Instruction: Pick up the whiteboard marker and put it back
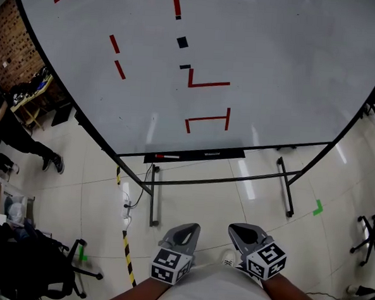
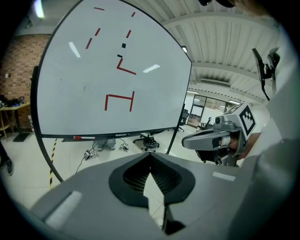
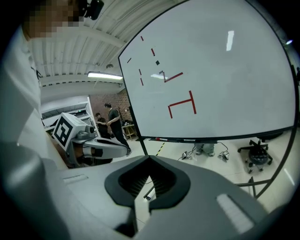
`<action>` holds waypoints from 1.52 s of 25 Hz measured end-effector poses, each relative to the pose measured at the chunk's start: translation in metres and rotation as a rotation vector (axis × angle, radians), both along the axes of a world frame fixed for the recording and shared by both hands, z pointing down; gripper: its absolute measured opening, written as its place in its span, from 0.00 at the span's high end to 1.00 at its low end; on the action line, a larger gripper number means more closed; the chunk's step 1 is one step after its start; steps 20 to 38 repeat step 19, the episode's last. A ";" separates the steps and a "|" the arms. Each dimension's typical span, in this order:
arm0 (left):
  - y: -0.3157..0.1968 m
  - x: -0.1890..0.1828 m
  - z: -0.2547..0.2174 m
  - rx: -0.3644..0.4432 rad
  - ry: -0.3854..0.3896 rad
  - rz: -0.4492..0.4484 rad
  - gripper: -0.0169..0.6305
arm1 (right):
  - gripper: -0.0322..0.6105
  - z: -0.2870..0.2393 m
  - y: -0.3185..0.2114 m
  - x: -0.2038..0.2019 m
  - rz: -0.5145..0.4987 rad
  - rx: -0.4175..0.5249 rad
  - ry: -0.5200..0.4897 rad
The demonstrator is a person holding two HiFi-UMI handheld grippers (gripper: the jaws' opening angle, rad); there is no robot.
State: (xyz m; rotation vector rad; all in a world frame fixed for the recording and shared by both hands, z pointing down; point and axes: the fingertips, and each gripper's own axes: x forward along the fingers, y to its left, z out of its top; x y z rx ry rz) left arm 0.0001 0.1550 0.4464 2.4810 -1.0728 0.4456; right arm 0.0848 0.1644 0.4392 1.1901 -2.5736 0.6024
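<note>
Held left gripper (image 1: 189,232) and right gripper (image 1: 241,233) low and close to the body, side by side, both aimed at the whiteboard (image 1: 275,69) and well back from it. Found left jaws together at the tips, nothing clamped, only floor showing through the gap behind them. Found right jaws the same: tips touching, empty.

Saw the marker (image 1: 165,156), white with a red end, lying flat on the black tray (image 1: 228,154) along the board's lower edge, toward the tray's left end, well apart from both grippers. Saw a small pale item beside it on the tray, too small to tell what. Noted red strokes (image 1: 208,85) and small black squares (image 1: 182,42) on the board. Spotted a person (image 1: 5,129) standing off to the left, a chair (image 1: 47,267) nearer on the same side, and striped tape (image 1: 128,253) on the floor by the stand's left leg.
</note>
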 end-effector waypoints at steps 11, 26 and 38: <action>0.006 -0.011 0.004 0.002 0.008 0.032 0.95 | 0.95 0.007 0.015 -0.018 0.003 0.002 0.051; 0.012 -0.010 0.004 -0.011 0.028 0.034 0.95 | 0.95 0.004 0.021 -0.026 -0.035 0.034 0.075; 0.012 -0.010 0.004 -0.011 0.028 0.034 0.95 | 0.95 0.004 0.021 -0.026 -0.035 0.034 0.075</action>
